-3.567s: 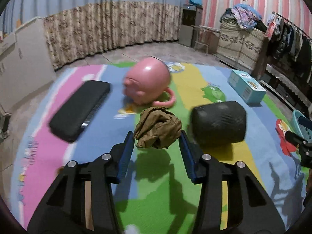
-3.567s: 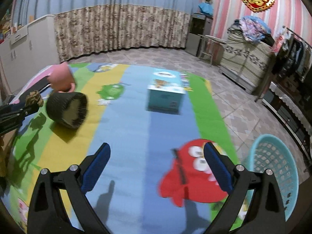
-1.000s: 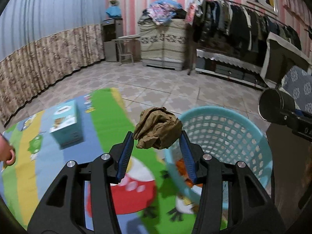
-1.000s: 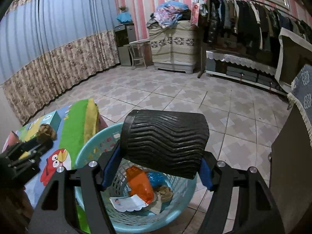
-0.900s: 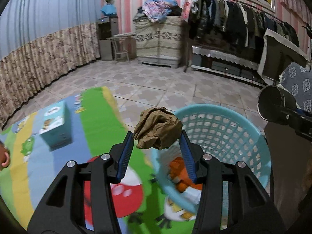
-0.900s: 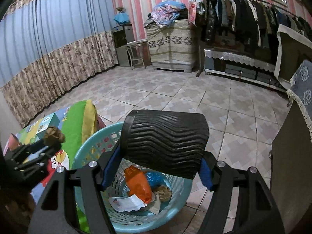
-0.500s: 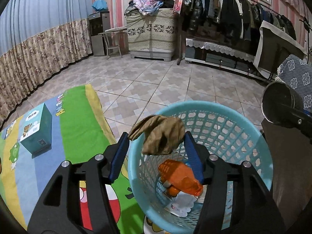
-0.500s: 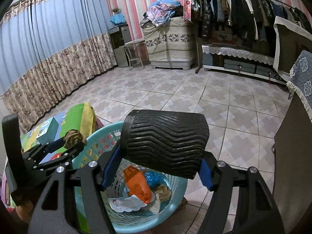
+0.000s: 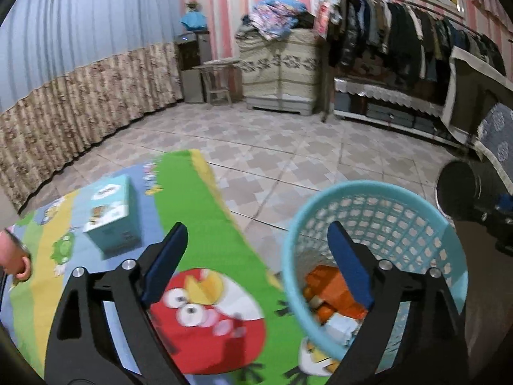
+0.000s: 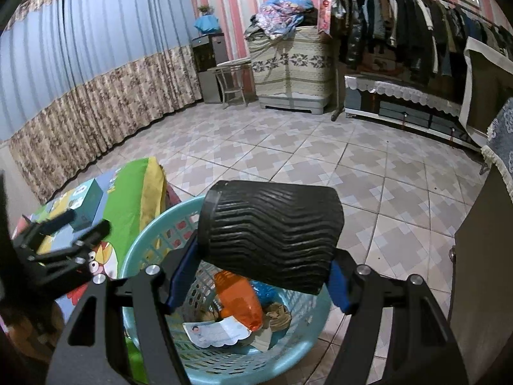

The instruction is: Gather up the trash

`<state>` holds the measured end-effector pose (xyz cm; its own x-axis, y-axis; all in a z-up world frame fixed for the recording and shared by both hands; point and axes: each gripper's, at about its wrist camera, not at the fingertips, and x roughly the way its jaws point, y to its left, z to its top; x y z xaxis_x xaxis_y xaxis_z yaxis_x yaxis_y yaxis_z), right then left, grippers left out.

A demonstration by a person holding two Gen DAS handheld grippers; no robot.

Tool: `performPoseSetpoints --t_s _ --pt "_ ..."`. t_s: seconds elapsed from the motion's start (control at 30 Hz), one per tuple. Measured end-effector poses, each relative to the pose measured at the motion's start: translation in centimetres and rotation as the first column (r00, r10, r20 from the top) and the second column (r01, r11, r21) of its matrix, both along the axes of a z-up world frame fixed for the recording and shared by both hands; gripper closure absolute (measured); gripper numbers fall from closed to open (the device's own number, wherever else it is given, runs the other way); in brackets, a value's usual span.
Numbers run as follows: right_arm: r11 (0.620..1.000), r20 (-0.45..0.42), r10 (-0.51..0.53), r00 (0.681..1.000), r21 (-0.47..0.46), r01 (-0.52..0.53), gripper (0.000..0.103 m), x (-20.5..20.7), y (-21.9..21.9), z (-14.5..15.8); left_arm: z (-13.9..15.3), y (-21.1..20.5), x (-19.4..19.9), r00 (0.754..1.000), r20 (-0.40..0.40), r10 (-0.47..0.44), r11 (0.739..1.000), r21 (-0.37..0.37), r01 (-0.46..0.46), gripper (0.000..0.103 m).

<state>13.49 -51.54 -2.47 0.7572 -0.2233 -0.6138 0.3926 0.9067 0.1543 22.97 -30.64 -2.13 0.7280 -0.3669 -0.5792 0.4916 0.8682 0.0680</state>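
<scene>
My left gripper (image 9: 256,256) is open and empty, hovering over the near left rim of the light blue laundry basket (image 9: 416,202). The basket (image 10: 150,234) holds an orange wrapper (image 10: 240,301), a white paper (image 10: 218,333), a blue scrap and the crumpled brown paper (image 10: 279,314). My right gripper (image 10: 259,276) is shut on a black ribbed cup (image 10: 272,234), held on its side above the basket. The cup also shows at the right edge of the left wrist view (image 9: 461,189).
A colourful cartoon play mat (image 9: 192,211) lies left of the basket with a light blue box (image 9: 112,215) on it. Tiled floor (image 10: 320,154) stretches beyond. A clothes rack (image 10: 416,16), a covered cabinet and curtains line the walls. Dark furniture (image 10: 487,256) stands at right.
My left gripper opened and let go of the crumpled brown paper, which now lies in the basket, then drew back to the left. The right gripper kept the cup above the basket.
</scene>
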Motion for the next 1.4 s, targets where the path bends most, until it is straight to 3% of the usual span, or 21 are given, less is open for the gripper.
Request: performPoseSetpoints --t_s 0.4,0.57,0.63,0.87,1.4 --pt "0.994 -0.031 0.105 0.994 0.018 -0.105 0.034 4.3 5.4 -1.3 2.1 8.8 0.2 0.986 0.043 0.164 0.986 -0.032 -0.163 0.006" --pt "0.995 -0.036 0.101 0.994 0.025 -0.100 0.034 5.4 6.8 -1.7 2.0 11.5 -0.1 0.975 0.054 0.214 0.977 -0.021 -0.213 0.006" --pt "0.996 -0.031 0.087 0.996 0.031 -0.086 0.023 5.7 7.2 -1.6 1.9 12.5 -0.2 0.972 0.046 0.231 0.973 -0.028 -0.230 0.006" --pt "0.999 -0.016 0.047 0.999 0.009 -0.047 0.007 5.6 7.4 -1.0 2.3 15.0 -1.0 0.960 0.061 0.275 0.961 -0.037 -0.273 0.006" --pt "0.997 0.028 0.074 0.997 0.015 -0.075 0.005 4.3 8.5 0.9 3.0 18.0 -4.7 0.952 0.071 0.296 0.955 -0.030 -0.295 0.006"
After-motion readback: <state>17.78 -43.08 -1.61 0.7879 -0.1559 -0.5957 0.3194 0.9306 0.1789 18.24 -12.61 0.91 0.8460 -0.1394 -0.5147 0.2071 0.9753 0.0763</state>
